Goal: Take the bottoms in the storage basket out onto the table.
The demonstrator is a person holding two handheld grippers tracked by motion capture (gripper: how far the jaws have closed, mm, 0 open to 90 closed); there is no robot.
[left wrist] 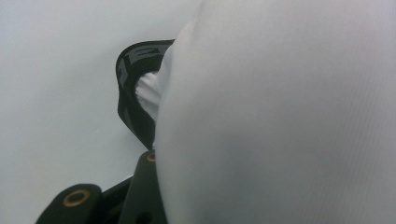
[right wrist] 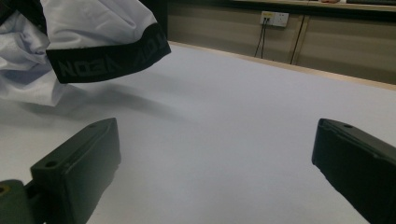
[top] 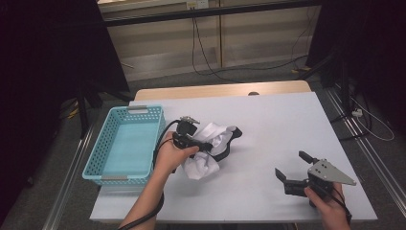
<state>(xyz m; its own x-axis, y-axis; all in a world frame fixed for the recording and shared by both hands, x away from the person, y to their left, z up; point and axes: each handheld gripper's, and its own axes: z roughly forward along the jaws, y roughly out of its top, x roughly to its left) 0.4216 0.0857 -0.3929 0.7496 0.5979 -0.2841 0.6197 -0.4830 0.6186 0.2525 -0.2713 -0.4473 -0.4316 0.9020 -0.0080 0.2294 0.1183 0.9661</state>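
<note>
Left claw (top: 206, 146): closed on the white garment with a black waistband (top: 210, 148); in the left gripper view white fabric covers one jaw and the other jaw stands beside it at lower left.
Left hand (top: 172, 155): wraps the claw body just right of the basket; the forearm enters from the bottom edge, with the cable trailing along it.
Garment position: bunched on the bench at centre-left, just right of the basket and not touching it; part of it is raised in the claw, part rests on the surface.
Waistband (right wrist: 105, 58): black, with pale lettering; in the right gripper view it hangs above the bench and casts a shadow below.
Right claw (top: 293, 172): open, jaws spread wide, nothing between them; bare bench surface shows in the gap.
Right hand (top: 330, 203): holds the claw near the bench's front right corner, well apart from the garment; a grey three-cornered plate sits on top.
Basket (top: 103, 160): light blue perforated plastic, rectangular, at the left edge of the bench; interior holds nothing.
Bench (top: 277, 124): pale grey-white top with a light wooden strip along the far edge.
Room: grey floor; black cables (top: 206, 62) run down from a wall socket; dark drapes at both sides.
</note>
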